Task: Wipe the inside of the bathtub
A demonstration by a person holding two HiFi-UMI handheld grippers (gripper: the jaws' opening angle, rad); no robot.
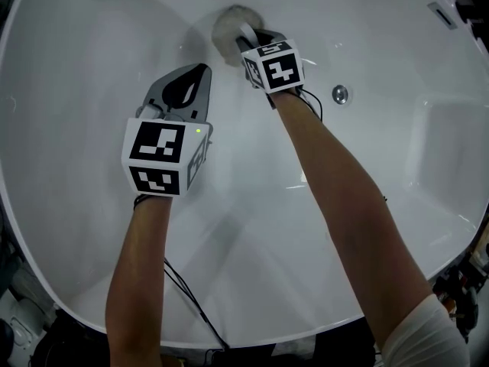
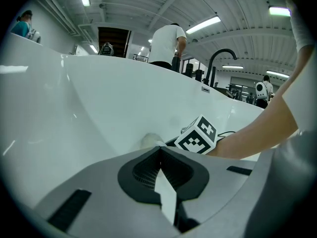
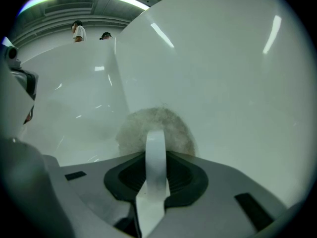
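Note:
The white bathtub (image 1: pixel 367 37) fills the head view. A round grey fuzzy wiping pad (image 1: pixel 228 26) is pressed against its far inner wall. My right gripper (image 1: pixel 248 43) is shut on the pad's white strap (image 3: pixel 155 150), and the pad (image 3: pixel 154 125) lies flat against the tub wall (image 3: pixel 223 73) just beyond the jaws. My left gripper (image 1: pixel 200 70) hovers over the tub floor to the left of the right one, shut with nothing in it. In the left gripper view the jaws (image 2: pixel 159 151) meet, with the pad (image 2: pixel 150 140) and the right gripper's marker cube (image 2: pixel 197 136) ahead.
A round metal knob (image 1: pixel 340 93) sits on the tub wall right of the right gripper. A black tap (image 2: pixel 220 58) rises over the far rim. People (image 2: pixel 166 43) stand beyond the tub. A cable (image 1: pixel 191 300) trails from the left arm over the near rim.

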